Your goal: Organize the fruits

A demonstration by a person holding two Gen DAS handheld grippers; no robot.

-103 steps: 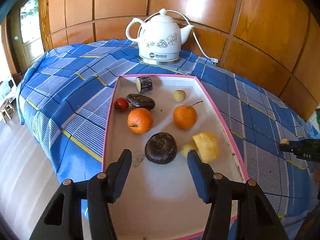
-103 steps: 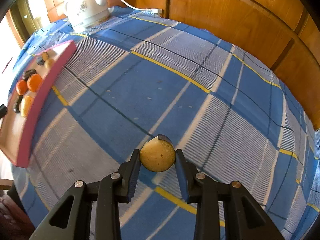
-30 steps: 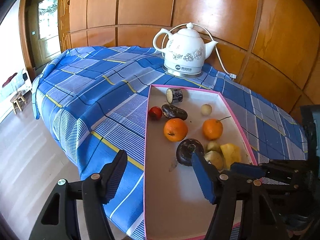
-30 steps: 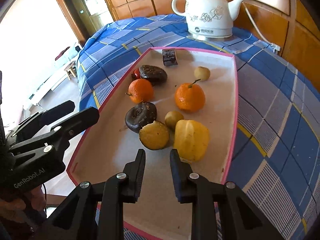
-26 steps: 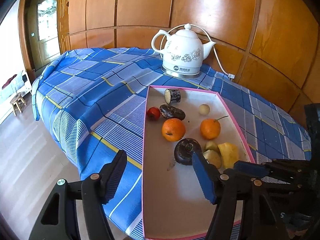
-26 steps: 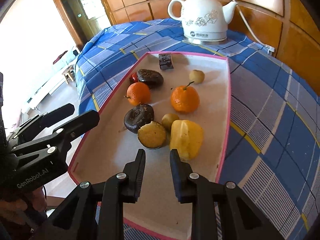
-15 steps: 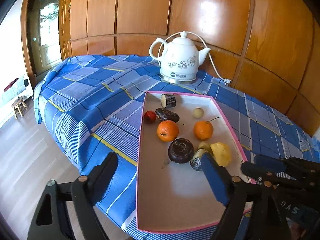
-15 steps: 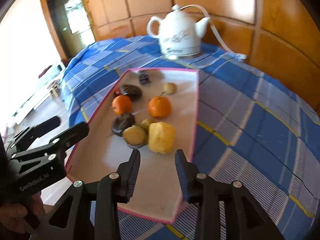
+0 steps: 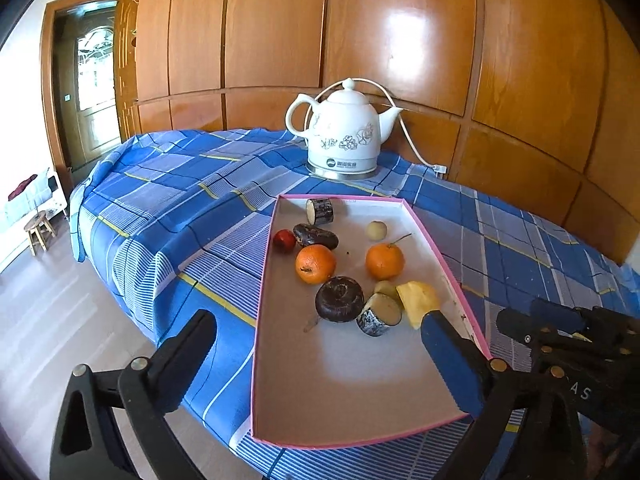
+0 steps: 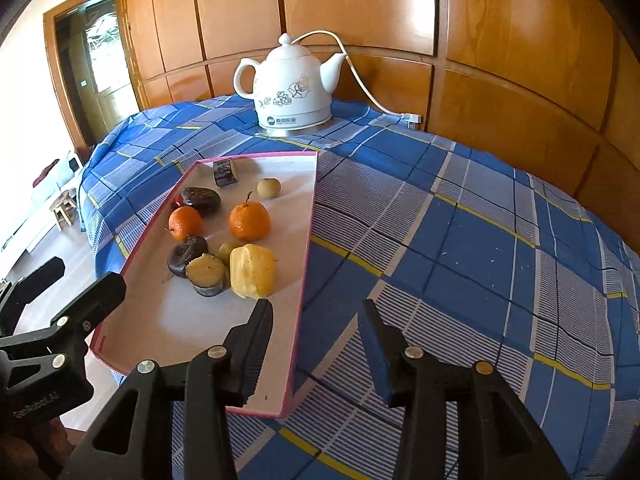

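Fruit gathered in a pink-rimmed tray [image 9: 267, 312] on a blue checked cloth [image 10: 460, 248], both grippers empty.

Readable writing is scant: the white kettle [image 9: 344, 130] at the far side carries a small dark logo with characters too small to make out, and the left gripper's body in the right wrist view shows mirrored lettering that cannot be read. In the tray lie two oranges [image 9: 315, 264], a yellow fruit [image 10: 254, 271], a dark round fruit [image 9: 339, 299], a cut piece with a pale face [image 10: 206, 273] touching it, a small red fruit [image 9: 284, 240] and other pieces farther back. The left gripper [image 9: 320, 344] has its jaws opening wide, straddling the tray's near left part, nothing between them; the fruit lies just beyond. The right gripper [image 10: 318, 328] has its jaws opening over the tray's right rim, gripping nothing, the yellow fruit just beyond its left finger.
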